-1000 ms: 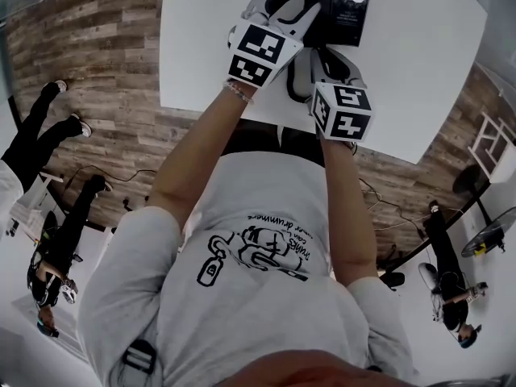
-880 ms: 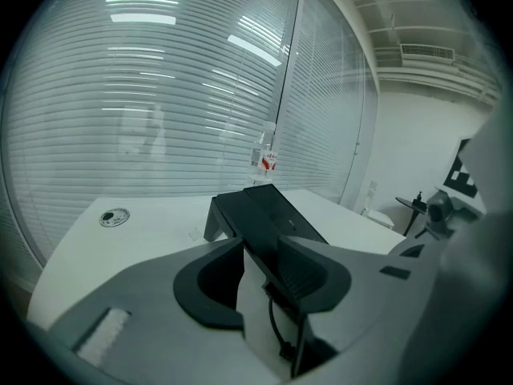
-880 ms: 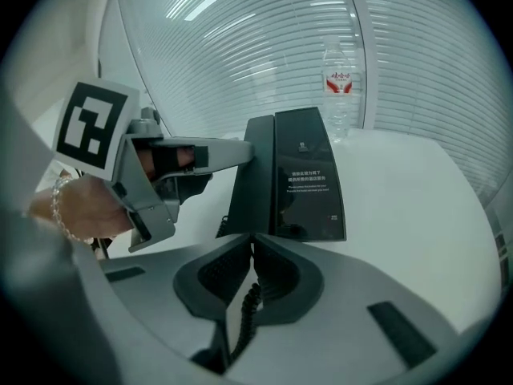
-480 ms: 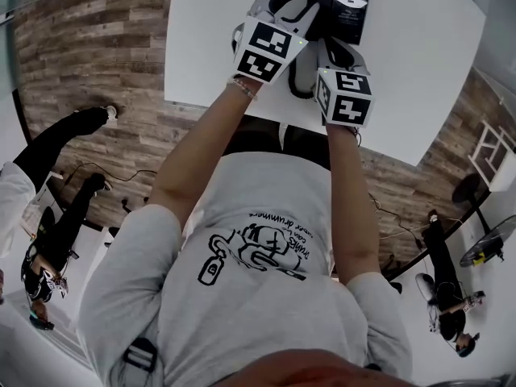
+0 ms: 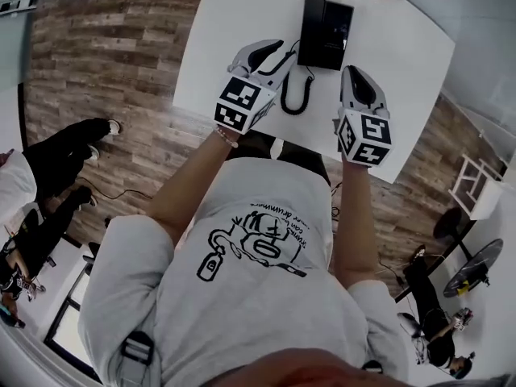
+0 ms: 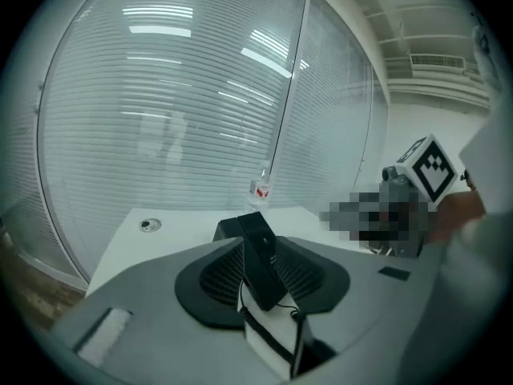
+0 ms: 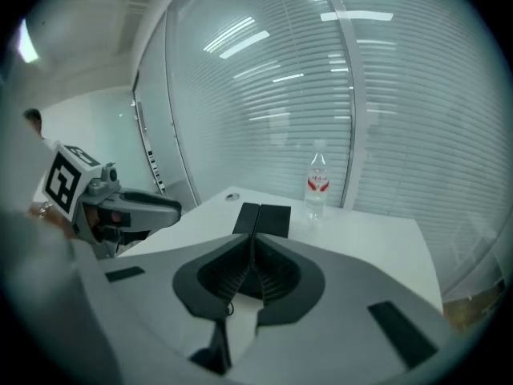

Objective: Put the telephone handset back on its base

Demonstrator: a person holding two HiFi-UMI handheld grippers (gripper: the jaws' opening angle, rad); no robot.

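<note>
Handset [image 6: 260,259] is pinched in my left gripper [image 5: 270,56], just short of the base [image 5: 325,22] on the bench [image 5: 403,63] (curly cord [image 5: 294,99] trailing between them). Right gripper [image 5: 355,79] is closed on nothing. I reckon the next move is to line the handset up over the base and lower it in flat.

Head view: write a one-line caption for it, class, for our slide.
Left gripper holds the telephone handset above a white table, coiled cord running to the black base; right gripper shut, empty.
</note>
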